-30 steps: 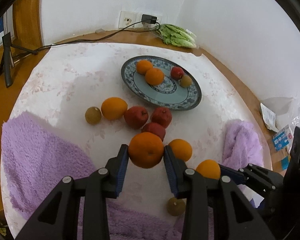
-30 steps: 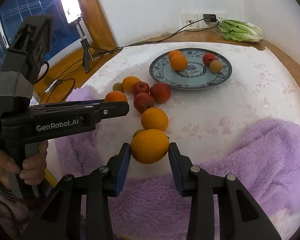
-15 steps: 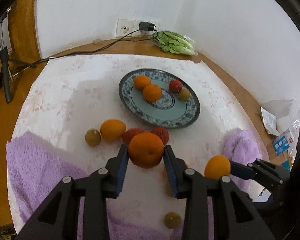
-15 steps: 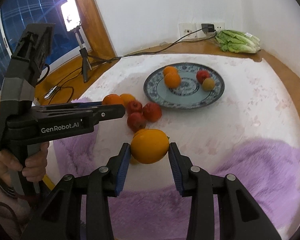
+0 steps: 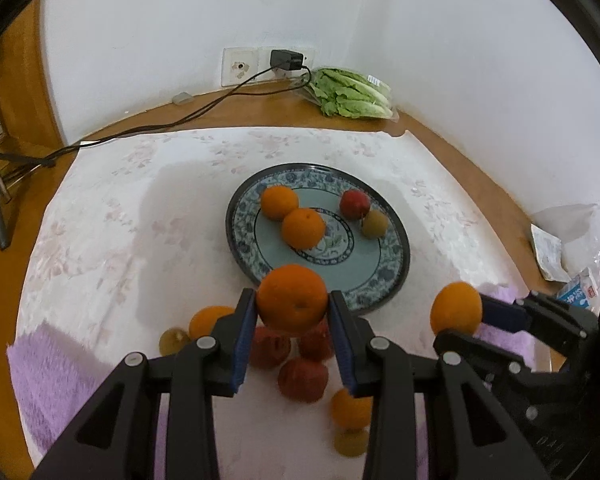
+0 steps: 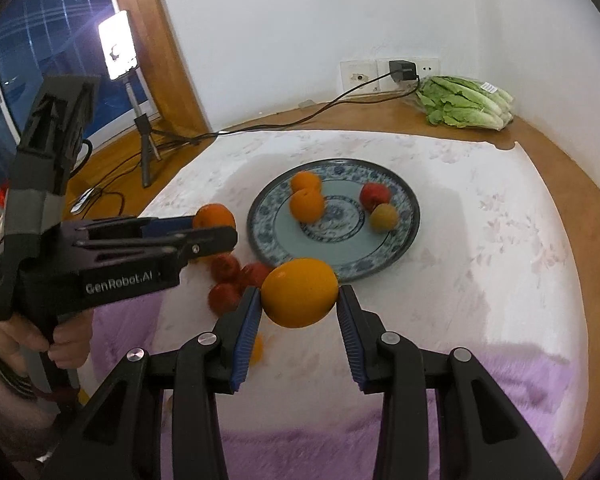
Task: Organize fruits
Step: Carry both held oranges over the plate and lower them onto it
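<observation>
Even indoor light is falling on the white floral cloth (image 5: 112, 216); bright rectangular lamp (image 6: 117, 49) is blowing out by the dark window. Fisheye is bending the edges, black vignette corners. Loose red fruits (image 6: 236, 276) are smearing with motion blur.

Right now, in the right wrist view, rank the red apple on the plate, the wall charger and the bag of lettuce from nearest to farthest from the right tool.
1. Red apple, on the plate's right half.
2. Lettuce, back right.
3. Charger, on the wall.

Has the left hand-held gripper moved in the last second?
Yes. The left hand-held gripper, shut on an orange, moved toward the plate.
</observation>
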### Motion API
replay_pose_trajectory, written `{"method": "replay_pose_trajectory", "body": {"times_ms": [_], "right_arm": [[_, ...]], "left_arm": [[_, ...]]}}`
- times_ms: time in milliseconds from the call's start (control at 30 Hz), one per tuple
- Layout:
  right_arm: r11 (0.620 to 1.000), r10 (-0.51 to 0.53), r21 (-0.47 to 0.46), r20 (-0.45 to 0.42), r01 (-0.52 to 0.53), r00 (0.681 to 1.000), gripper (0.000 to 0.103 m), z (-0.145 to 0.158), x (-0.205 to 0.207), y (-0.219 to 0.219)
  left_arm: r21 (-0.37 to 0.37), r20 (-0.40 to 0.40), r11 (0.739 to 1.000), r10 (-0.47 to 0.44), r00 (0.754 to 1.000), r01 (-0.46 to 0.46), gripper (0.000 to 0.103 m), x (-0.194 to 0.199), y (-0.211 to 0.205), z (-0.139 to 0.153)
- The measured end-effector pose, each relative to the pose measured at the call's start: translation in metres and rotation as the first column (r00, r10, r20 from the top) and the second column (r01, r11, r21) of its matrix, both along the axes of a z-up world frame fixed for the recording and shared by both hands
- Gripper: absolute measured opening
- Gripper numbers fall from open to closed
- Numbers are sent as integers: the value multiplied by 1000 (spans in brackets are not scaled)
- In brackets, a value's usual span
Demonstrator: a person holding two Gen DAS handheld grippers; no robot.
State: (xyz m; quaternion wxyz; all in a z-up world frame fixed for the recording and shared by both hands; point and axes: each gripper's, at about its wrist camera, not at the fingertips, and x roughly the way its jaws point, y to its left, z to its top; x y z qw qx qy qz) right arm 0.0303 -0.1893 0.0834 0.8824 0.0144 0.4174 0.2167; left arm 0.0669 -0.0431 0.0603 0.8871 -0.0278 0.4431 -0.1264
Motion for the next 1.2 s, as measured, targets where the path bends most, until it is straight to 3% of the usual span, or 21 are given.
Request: {"method": "replay_pose_trajectory", "body": {"times_ms": [500,1200], "right_arm": [[999,-24,-25,0,24,1000,40,-20,51,2],[999,-17,-38,-33,16,999,40,-51,87,15]], "left_arm": [[27,-28,1000,-11,1000,12,37,43,-12,-23],[24,-40,1000,-8,999,9,37,61,-10,-38]]}}
